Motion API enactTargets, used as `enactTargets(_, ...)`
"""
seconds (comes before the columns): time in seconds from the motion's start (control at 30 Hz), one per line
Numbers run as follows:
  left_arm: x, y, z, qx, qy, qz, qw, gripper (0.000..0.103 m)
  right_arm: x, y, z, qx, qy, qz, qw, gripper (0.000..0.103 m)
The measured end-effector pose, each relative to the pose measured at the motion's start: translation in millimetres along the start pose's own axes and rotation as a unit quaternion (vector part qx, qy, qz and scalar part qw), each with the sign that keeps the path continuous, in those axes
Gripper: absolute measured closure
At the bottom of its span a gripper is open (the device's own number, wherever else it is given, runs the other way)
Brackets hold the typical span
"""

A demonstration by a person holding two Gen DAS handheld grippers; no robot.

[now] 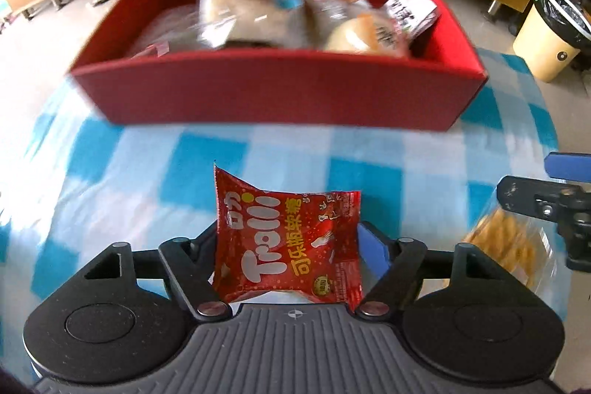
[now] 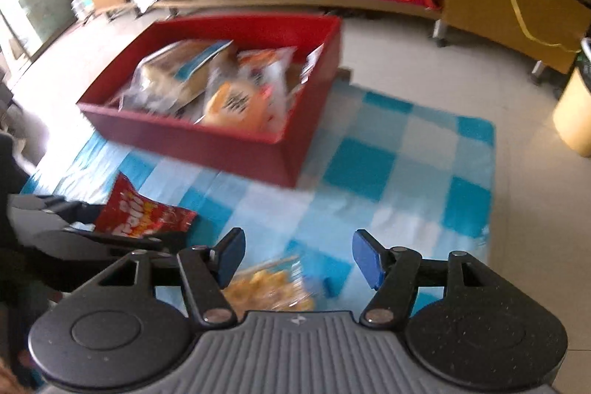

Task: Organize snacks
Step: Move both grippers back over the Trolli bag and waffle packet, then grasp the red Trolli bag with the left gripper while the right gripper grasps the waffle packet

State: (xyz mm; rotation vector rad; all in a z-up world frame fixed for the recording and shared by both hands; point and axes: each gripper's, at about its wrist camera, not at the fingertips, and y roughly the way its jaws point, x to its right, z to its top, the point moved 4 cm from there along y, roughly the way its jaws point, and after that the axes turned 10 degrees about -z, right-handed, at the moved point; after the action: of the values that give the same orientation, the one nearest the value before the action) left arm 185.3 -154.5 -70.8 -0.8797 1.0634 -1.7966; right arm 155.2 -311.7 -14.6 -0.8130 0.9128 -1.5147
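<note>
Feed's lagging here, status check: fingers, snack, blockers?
Left gripper shut on red Trolli packet. Right gripper open above clear snack bag. Red box ahead, path clear.

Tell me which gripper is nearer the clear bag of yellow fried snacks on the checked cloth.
Right. The right gripper hovers directly over the clear bag of yellow fried snacks, jaws open either side. The left gripper is off to the side, around the red Trolli packet.

Your two views: bright daylight, strongest at the left edges, washing out the cloth [image 1: 122, 180] there. Heavy fisheye bending at rims, dark corners. Motion blur smears your box [image 1: 280, 91] and its contents; gripper bodies stay sharp.
</note>
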Motion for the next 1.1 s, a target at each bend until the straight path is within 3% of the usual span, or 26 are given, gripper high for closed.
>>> enactTargets(0.03, -6.3, -5.6, -5.3, -0.002, -0.004, -0.001, 1.0000, 0.028, -5.1, 2.6, -2.7, -0.007, -0.007, 0.004, 1.000, 0.034)
enactTargets(0.1, -16.0, -18.0, -11.4, -0.002, -0.013, -0.006, 0.9999, 0.044, -14.0, 6.9, -8.8, -0.018, -0.023, 0.006, 1.000, 0.034)
enactTargets(0.17, -19.1, -26.4, -13.7, -0.003, -0.021, -0.028, 0.9994, 0.045, -20.9, 10.5, -15.5, -0.028, -0.039, 0.008, 0.999, 0.032)
enactTargets(0.2, -21.6, -30.5, -15.9, -0.001, -0.023, -0.034, 0.9992, 0.045, -23.6, 12.2, -18.8, -0.033, -0.047, 0.011, 0.998, 0.025)
enactTargets(0.3, -19.0, -28.8, -15.8, 0.003, -0.002, -0.031, 0.9995, 0.030, -27.2, 17.7, -25.9, -0.040, -0.069, 0.015, 0.997, 0.018)
enactTargets(0.33, -19.3, -28.7, -16.3, 0.005, 0.000, -0.025, 0.9997, 0.015, -27.6, 19.6, -27.9, -0.043, -0.074, 0.017, 0.996, 0.014)
enactTargets(0.37, -19.7, -28.7, -16.3, 0.009, -0.003, -0.026, 0.9996, 0.009, -28.1, 21.3, -29.2, -0.045, -0.077, 0.019, 0.996, 0.013)
enactTargets(0.47, -18.7, -20.5, -8.8, 0.008, -0.020, -0.039, 0.9990, 0.006, -31.8, 25.5, -33.2, -0.055, -0.088, 0.031, 0.994, 0.009)
enactTargets(0.6, -14.8, -2.0, -4.4, 0.000, -0.019, -0.016, 0.9997, 0.004, -49.3, 39.7, -47.3, -0.091, -0.143, 0.023, 0.985, 0.000)
enactTargets(0.73, -7.0, 13.8, -7.5, -0.007, -0.002, 0.014, 0.9999, 0.002, -58.0, 39.8, -52.6, -0.061, -0.149, 0.004, 0.987, 0.000)
enactTargets(0.83, -4.1, 9.2, -8.8, -0.003, 0.004, 0.014, 0.9999, 0.012, -52.4, 40.5, -51.4, -0.051, -0.114, 0.004, 0.992, 0.000)
enactTargets(0.97, -5.9, 1.1, -16.1, -0.001, 0.010, 0.008, 0.9999, 0.023, -55.1, 39.9, -52.2, -0.048, -0.113, -0.009, 0.992, 0.000)
enactTargets(1.03, -7.8, -4.0, -17.6, -0.005, 0.009, 0.005, 0.9999, 0.026, -53.7, 38.4, -50.8, -0.049, -0.105, -0.011, 0.993, 0.006)
enactTargets(1.07, -10.2, -6.9, -19.2, -0.006, 0.004, 0.006, 1.0000, 0.035, -54.0, 36.7, -49.4, -0.048, -0.100, -0.013, 0.994, 0.009)
enactTargets(1.1, -12.6, -10.2, -19.5, -0.004, 0.001, 0.000, 1.0000, 0.036, -54.6, 34.0, -48.8, -0.047, -0.099, -0.017, 0.994, 0.016)
